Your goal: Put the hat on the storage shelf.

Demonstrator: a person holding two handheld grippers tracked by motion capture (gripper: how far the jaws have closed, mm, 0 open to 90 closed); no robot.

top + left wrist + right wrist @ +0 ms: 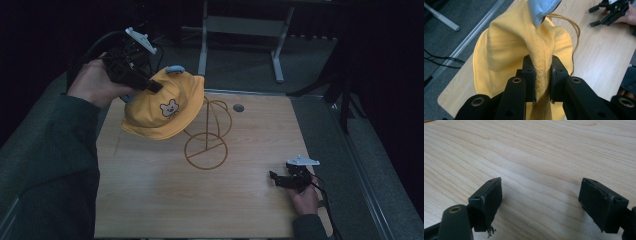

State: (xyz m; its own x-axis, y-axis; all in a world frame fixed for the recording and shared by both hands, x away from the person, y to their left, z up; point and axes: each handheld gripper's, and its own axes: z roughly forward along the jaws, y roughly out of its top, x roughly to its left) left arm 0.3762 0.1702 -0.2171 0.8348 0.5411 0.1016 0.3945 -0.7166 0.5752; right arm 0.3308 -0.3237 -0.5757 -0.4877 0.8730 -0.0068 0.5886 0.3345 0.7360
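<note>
A yellow bucket hat (165,107) with a small bear face and light blue ears hangs in the air over the table's back left, above a gold wire stand (207,142) with a ring base. My left gripper (150,85) is shut on a fold of the yellow bucket hat (524,47); its pads (529,75) pinch the fabric between them, and a blue ear (541,8) sticks up beyond. My right gripper (276,179) rests low near the front right of the table (150,200), jaws wide open. In its own view the right gripper (540,202) has bare wood between the jaws.
The wire stand's loops (575,30) show behind the hat in the left gripper view, with the other hand and its gripper (610,13) farther off. A round grommet (238,107) sits at the table's back edge. A grey desk frame (240,30) stands on the floor beyond.
</note>
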